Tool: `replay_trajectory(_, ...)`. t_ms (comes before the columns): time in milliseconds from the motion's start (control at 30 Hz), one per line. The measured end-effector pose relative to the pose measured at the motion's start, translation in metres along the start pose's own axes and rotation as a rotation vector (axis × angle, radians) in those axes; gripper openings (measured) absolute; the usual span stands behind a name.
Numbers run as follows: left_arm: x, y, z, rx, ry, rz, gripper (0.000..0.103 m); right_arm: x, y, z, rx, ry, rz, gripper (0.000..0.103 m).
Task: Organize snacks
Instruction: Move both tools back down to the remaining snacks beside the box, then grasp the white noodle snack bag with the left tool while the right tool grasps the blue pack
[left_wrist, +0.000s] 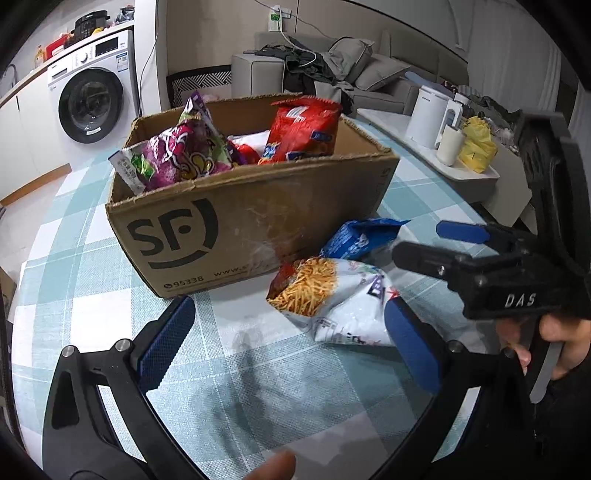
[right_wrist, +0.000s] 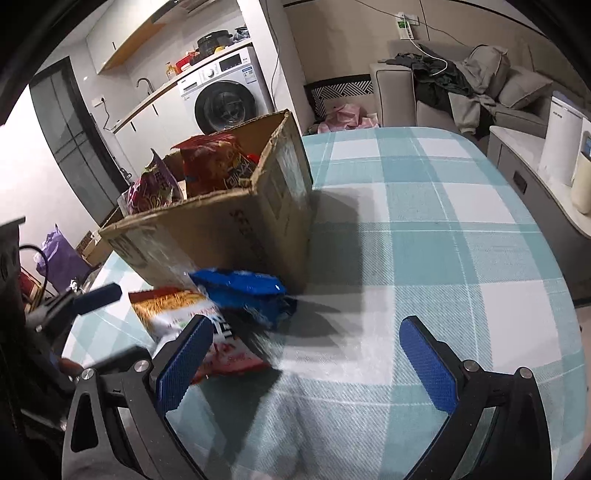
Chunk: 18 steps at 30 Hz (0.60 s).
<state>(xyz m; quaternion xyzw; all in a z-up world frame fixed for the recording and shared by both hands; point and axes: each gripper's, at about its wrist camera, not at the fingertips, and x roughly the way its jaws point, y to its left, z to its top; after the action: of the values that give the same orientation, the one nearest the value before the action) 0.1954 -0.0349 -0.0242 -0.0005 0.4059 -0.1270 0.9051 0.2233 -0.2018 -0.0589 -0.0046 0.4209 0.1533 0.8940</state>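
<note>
Checked tablecloth (left_wrist: 92, 258) beneath us; cardboard box (left_wrist: 258, 221) ahead, already stocked; white fries bag (left_wrist: 332, 302) just ahead-right of our left gripper (left_wrist: 291, 350), long axis slanting toward it; blue packet (left_wrist: 358, 240) beyond; right gripper (right_wrist: 314, 358) also near, both grippers spread wide, empty

Blue snack bag (right_wrist: 243, 291) motion-blurred, box (left_wrist: 258, 218) web address partly unreadable, box floor hidden under packets (left_wrist: 184, 155)

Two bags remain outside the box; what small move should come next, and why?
Probably ease the open left tool forward around the fries bag: it lies on the table just ahead of its pads, beside the box, with the blue bag behind it.
</note>
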Motion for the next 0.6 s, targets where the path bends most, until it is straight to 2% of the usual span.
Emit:
replay_trajectory(300,0.013,0.013,0.0,-0.016,0.02,0.012,0.102,0.023,0.018,0.011,0.006,0.023,0.047,0.102)
replay_trajectory(600,0.024,0.016,-0.005,-0.019,0.033,-0.018,0.102,0.038,0.021,0.012,0.014,0.051,0.047,0.087)
